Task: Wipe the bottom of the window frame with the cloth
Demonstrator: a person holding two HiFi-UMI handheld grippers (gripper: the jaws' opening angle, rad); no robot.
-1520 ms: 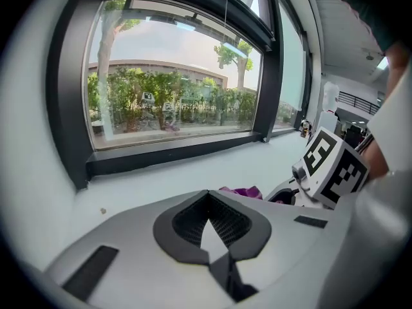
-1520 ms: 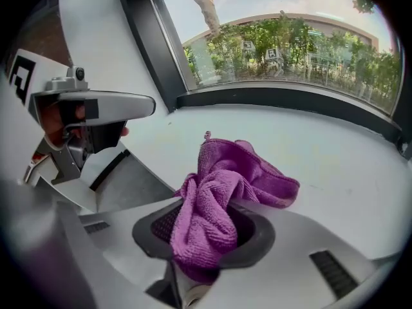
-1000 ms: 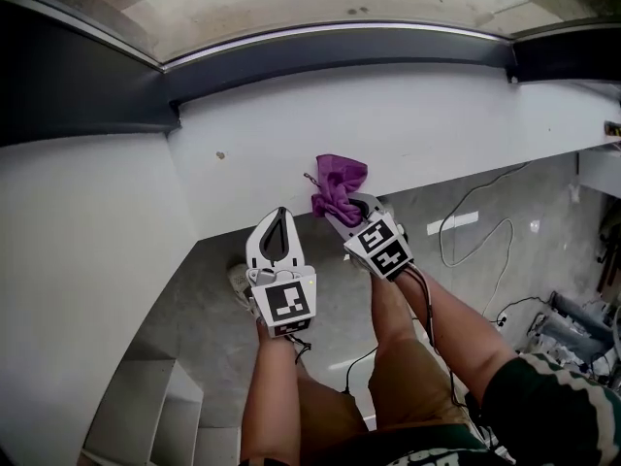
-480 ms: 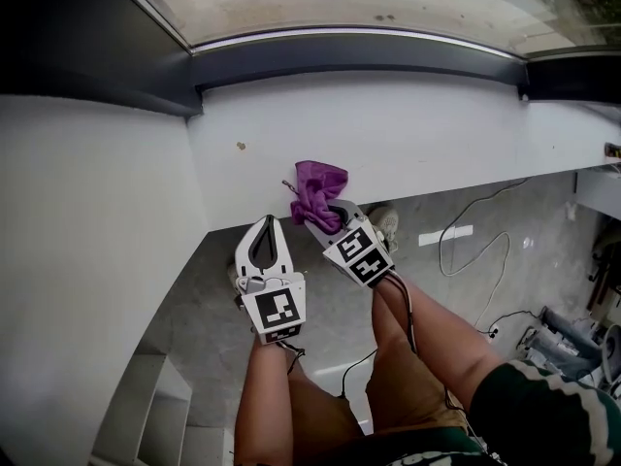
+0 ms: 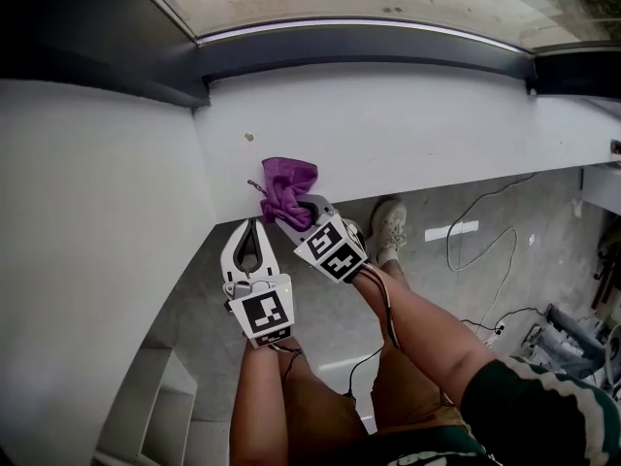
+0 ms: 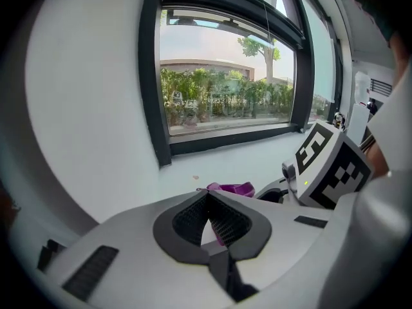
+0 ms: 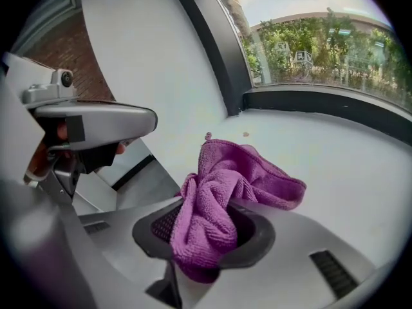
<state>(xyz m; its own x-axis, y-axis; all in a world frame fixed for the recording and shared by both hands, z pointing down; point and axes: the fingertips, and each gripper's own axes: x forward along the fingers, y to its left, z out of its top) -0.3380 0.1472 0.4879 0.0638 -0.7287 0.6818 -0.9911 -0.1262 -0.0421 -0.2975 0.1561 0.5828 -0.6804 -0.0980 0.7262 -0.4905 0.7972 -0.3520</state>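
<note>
Well, cloth (image 5: 285, 184) in right tongs (image 5: 297, 210)

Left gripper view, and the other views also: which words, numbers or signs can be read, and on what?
No text is readable.
Small signs outside the window: too small and blurred to read.
Marker cubes: black-and-white squares only, no letters.

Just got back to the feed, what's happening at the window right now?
A person holds a gripper in each hand. The right gripper is shut on a crumpled purple microfibre cloth, held over the near edge of the white sill, towards its left end. The left gripper is beside it, shut and empty. The cloth sits well short of the dark bottom window frame, so that strip isn't being wiped yet.
</note>
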